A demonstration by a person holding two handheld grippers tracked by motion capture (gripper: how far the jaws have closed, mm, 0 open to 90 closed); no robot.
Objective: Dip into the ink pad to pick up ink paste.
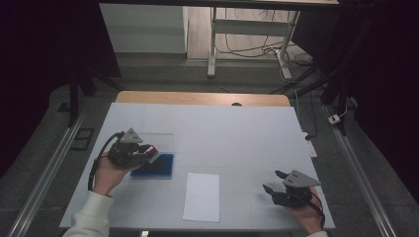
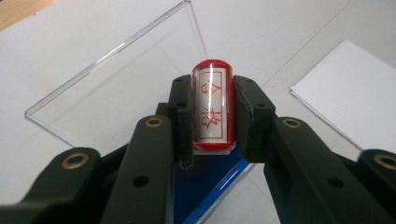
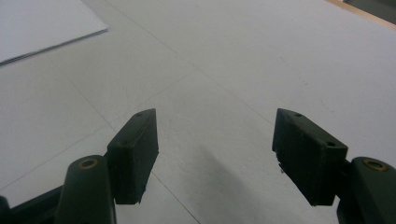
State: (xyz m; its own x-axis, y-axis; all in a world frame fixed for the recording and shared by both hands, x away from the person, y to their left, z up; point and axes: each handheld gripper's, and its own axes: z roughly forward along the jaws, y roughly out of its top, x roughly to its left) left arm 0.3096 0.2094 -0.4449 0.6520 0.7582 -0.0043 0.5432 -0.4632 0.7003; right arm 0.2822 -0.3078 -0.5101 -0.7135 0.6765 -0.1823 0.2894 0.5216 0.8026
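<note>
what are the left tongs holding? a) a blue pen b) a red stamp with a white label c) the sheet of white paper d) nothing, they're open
b: the left tongs are clamped on both sides of the red stamp, whose white label bears red characters, above the clear case.

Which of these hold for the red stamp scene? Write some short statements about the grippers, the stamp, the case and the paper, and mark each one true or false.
1. The left gripper is shut on the red cylindrical stamp with a white label. True.
2. The right gripper holds the white sheet of paper. False: its jaws stand open with nothing between them, over the white table.
3. The clear plastic case with a blue base has its lid open. True.
4. The paper lies inside the case. False: it lies on the table, beside the case.
</note>
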